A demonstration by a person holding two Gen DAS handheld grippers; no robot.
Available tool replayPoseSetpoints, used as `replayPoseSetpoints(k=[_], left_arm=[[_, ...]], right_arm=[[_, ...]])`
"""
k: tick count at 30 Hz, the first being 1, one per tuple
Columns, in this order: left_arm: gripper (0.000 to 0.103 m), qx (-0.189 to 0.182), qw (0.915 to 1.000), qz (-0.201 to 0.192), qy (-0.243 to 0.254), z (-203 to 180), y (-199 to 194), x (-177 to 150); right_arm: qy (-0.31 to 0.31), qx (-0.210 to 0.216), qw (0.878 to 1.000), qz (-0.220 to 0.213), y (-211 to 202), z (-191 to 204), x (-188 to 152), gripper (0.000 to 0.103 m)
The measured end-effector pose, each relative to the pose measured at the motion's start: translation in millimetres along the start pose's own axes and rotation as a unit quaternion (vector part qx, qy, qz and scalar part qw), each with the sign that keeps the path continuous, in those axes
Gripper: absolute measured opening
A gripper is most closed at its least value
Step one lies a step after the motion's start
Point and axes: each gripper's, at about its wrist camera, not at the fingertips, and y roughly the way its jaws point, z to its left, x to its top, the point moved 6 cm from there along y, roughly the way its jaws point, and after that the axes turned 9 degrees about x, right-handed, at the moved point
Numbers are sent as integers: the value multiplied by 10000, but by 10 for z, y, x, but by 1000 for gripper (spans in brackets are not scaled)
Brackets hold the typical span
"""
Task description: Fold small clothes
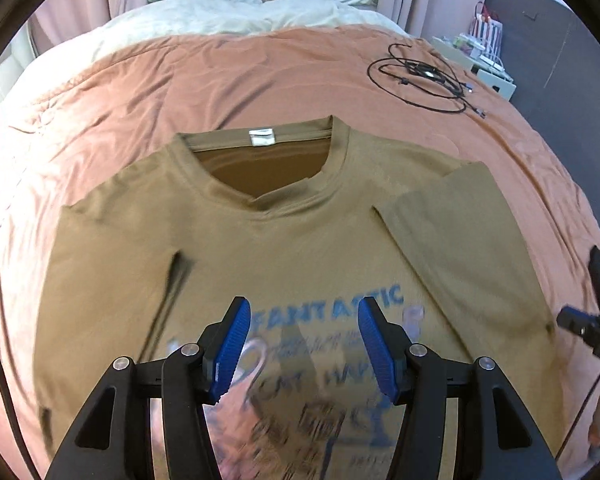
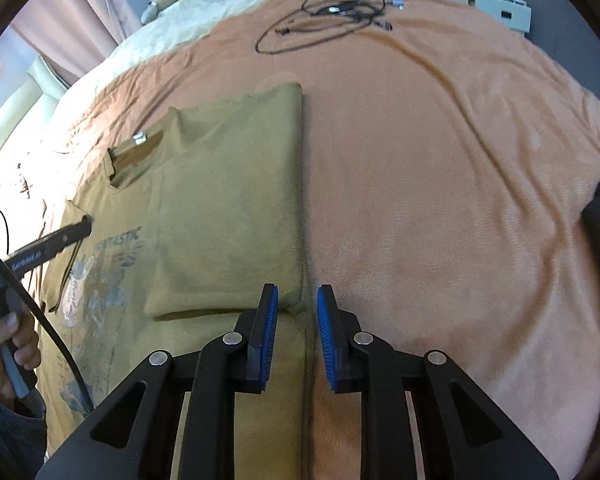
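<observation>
On bedspread (image 1: pixel 300 72), T-shirt (image 1: pixel 300 240), print blurred, hem cropped

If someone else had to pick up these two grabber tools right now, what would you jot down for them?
Left gripper: open, nothing held, above the printed chest of the T-shirt.
Right gripper: jaws narrowly apart, nothing between them, at the shirt's folded right edge.
Shirt lies face up on the orange blanket, collar away from you.
Done: right side and right sleeve folded inward over the front.
Left: the other sleeve still lies spread out; fold that side in, then probably fold the length.
</observation>
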Motion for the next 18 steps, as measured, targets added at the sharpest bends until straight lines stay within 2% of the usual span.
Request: replayPoseSetpoints(k=[2,4,6,8,9,11,13,16,18], left_arm=[[59,-63,10000,-9,-28,101,-140,-67],[63,-124,9999,-40,-75,226,-311,-145],[81,-173,9998,-90,-105,321,-463,-208],[93,-164,9997,-173,-110,421,-637,-279],[99,-130,9996,-238,-123,479,-741,-320],[103,-84,9991,-372,-182,600,-957,-412],[103,-124,9986,-446,-256,708,-1121,-480],[103,-251,9972,-588,-391,895,-1407,-601],[103,-220,9964,-696,-432,1009,-1581,-676]], right_arm=[[-88,-49,9999,-106,-125,91,-37,47],[-183,-76,9996,-176,-243,187,-72,55],[-239,-62,9995,-218,-372,292,-133,57],[-288,-86,9991,-291,-497,398,-199,71],[-328,-105,9988,-346,-577,442,-234,75],[-369,-98,9984,-417,-709,510,-307,85],[-352,-87,9982,-475,-833,568,-387,89],[-352,-139,9974,-613,-1040,658,-506,103],[-355,-143,9968,-696,-1189,725,-598,103]])
